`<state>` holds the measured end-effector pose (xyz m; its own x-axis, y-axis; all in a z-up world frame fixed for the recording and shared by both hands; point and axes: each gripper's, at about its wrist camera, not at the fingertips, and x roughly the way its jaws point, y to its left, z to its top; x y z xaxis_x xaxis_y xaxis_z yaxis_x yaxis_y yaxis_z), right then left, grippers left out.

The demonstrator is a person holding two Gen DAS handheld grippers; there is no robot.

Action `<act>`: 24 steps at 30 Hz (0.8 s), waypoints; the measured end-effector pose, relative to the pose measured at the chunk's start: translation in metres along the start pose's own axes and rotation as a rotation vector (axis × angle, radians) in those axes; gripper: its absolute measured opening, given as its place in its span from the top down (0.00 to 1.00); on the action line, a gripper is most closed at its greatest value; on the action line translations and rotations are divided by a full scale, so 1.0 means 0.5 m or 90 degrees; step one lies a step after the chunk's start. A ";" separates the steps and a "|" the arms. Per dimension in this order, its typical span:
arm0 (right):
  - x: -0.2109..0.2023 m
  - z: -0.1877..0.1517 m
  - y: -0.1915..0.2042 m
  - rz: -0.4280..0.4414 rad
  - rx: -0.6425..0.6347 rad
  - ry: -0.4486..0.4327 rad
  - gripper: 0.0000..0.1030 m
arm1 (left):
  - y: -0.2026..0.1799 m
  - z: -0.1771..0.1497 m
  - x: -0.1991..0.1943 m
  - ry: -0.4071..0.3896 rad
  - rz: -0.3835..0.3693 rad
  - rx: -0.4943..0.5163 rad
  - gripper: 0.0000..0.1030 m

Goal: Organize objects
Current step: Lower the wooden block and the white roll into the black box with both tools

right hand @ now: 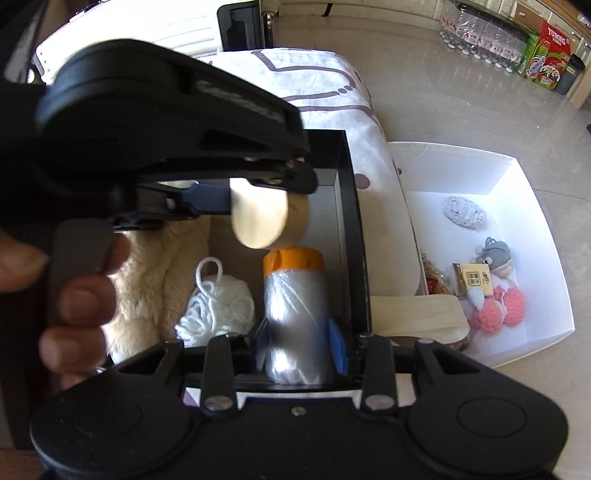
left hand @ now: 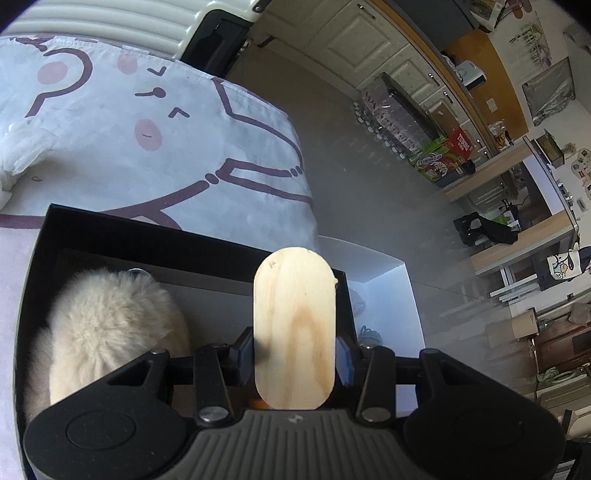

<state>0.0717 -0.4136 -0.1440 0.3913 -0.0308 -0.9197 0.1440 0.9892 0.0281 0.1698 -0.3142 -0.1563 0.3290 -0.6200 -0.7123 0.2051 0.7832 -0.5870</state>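
My left gripper is shut on an oval wooden board and holds it over the black box; both also show in the right wrist view, the gripper and the board. A cream furry item lies in the box. My right gripper is shut on a roll of clear plastic bags with an orange band, inside the black box. A white yarn ball and the furry item lie beside the roll.
A white box on the floor to the right holds a grey yarn bundle, a grey knitted toy, a small card box and pink knitted items. The black box rests on a printed white cushion. A suitcase stands behind.
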 end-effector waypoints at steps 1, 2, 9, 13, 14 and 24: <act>0.001 0.000 -0.005 0.004 0.008 0.001 0.65 | -0.001 0.000 0.004 0.001 0.001 -0.001 0.57; 0.002 0.000 -0.011 0.011 0.016 0.002 0.65 | 0.000 0.001 0.007 0.003 0.004 -0.001 0.57; 0.001 -0.001 -0.010 0.014 0.013 0.002 0.65 | -0.001 0.008 0.015 0.018 0.012 0.012 0.57; -0.001 -0.001 -0.010 0.018 0.015 0.003 0.65 | -0.002 0.009 0.011 0.023 0.017 0.027 0.57; -0.001 0.001 -0.008 0.018 0.013 0.004 0.65 | -0.001 0.009 0.009 0.023 0.016 0.026 0.57; -0.002 0.000 -0.009 0.017 0.025 0.002 0.65 | 0.004 0.017 -0.021 0.039 0.084 0.060 0.57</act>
<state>0.0704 -0.4183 -0.1431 0.3933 -0.0047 -0.9194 0.1690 0.9833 0.0672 0.1745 -0.3060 -0.1468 0.3028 -0.5113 -0.8043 0.2509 0.8569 -0.4503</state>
